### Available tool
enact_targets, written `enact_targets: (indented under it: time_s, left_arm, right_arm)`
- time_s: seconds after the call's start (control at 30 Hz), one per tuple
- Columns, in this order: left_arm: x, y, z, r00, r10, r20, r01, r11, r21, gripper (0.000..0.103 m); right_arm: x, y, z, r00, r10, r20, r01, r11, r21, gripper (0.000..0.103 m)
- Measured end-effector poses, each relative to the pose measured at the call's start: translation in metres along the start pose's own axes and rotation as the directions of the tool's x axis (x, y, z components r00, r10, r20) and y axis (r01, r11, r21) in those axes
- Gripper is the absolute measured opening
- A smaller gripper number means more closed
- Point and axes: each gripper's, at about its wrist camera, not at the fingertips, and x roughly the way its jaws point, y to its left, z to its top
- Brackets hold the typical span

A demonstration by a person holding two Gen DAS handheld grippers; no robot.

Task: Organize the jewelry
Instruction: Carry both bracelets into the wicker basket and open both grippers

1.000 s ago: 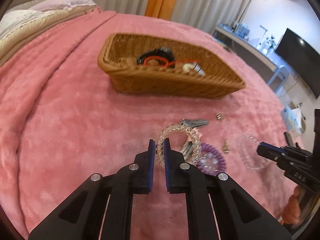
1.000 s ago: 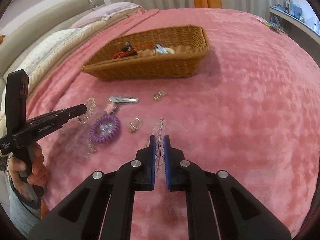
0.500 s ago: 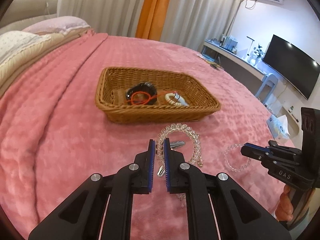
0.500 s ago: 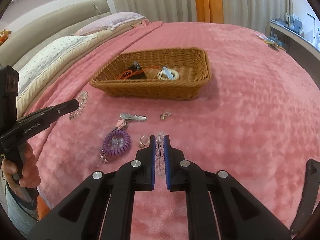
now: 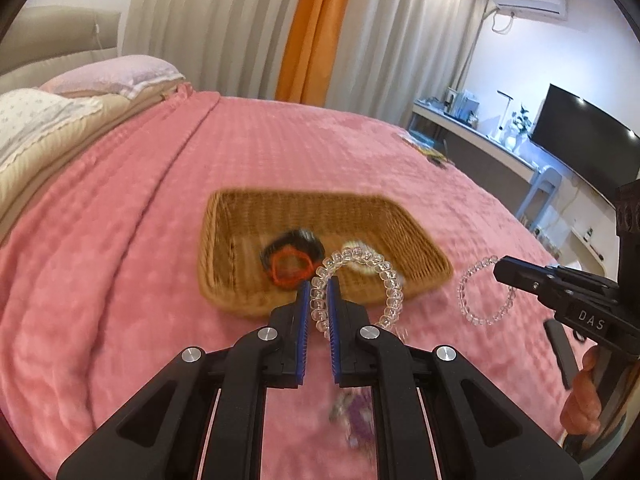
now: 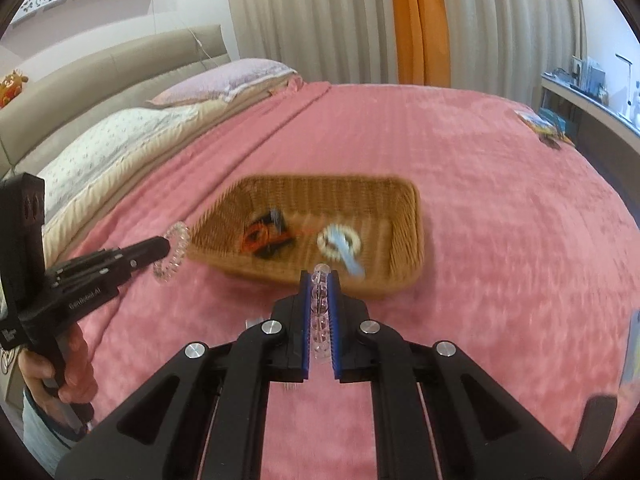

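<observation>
Now both grippers carry jewelry toward the wicker basket (image 5: 320,216) on the pink blanket (image 5: 120,240). The left gripper (image 5: 319,308) pinches a clear coil bracelet (image 5: 372,272); the right gripper (image 6: 320,304) pinches a clear bead bracelet (image 5: 480,296). The basket lies straight ahead of each, long axis crosswise, with the left one seemingly nearer its front rim.

A pink blanket (image 5: 120,240) covers the bed, with pillows (image 6: 224,80), curtains (image 5: 240,28) and a television (image 5: 580,140) beyond.
</observation>
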Motion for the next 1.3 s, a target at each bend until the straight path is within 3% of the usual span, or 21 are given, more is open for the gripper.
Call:
enact_targets:
  time_s: [0.17, 0.47, 0.83, 0.87, 0.97, 1.03, 1.17, 1.3]
  left_arm:
    - [0.030, 0.007, 0.020, 0.999, 0.035, 0.006, -0.035, 0.999, 0.000, 0.007]
    - [0.092, 0.022, 0.025, 0.995, 0.076, -0.059, -0.077, 0.997, -0.028, 0.007]
    - [0.111, 0.026, 0.016, 0.992, 0.070, -0.109, -0.074, 0.997, -0.033, 0.009]
    - [0.109, 0.026, 0.016, 0.993, 0.055, -0.107, -0.059, 0.998, -0.037, 0.011]
    - [0.099, 0.025, 0.015, 0.995, 0.049, -0.092, -0.053, 0.998, -0.045, 0.042]
    - [0.081, 0.023, 0.014, 0.998, 0.024, -0.060, -0.027, 0.999, -0.047, 0.048]
    - [0.042, 0.012, 0.011, 1.000, -0.002, -0.016, 0.002, 0.999, -0.032, 0.058]
    - [-0.001, 0.000, 0.008, 0.999, -0.020, 0.040, 0.020, 1.000, -0.012, 0.064]
  right_arm:
    - [0.038, 0.004, 0.028, 1.000, 0.022, -0.007, -0.022, 1.000, -0.018, 0.006]
    - [0.113, -0.001, 0.033, 0.994, 0.035, -0.102, -0.034, 0.999, 0.008, 0.006]
    - [0.133, -0.048, 0.018, 0.992, 0.013, -0.125, 0.003, 0.993, 0.121, 0.007]
    - [0.132, -0.050, 0.017, 0.992, 0.016, -0.125, 0.000, 0.991, 0.130, 0.007]
    - [0.122, -0.055, 0.016, 0.992, 0.028, -0.120, -0.009, 0.988, 0.157, 0.008]
    - [0.110, -0.054, 0.016, 0.994, 0.019, -0.105, -0.003, 0.988, 0.155, 0.017]
    - [0.068, -0.046, 0.015, 1.000, 0.001, -0.029, 0.003, 0.991, 0.135, 0.056]
    - [0.025, -0.032, 0.010, 1.000, 0.005, 0.019, -0.007, 0.994, 0.106, 0.056]
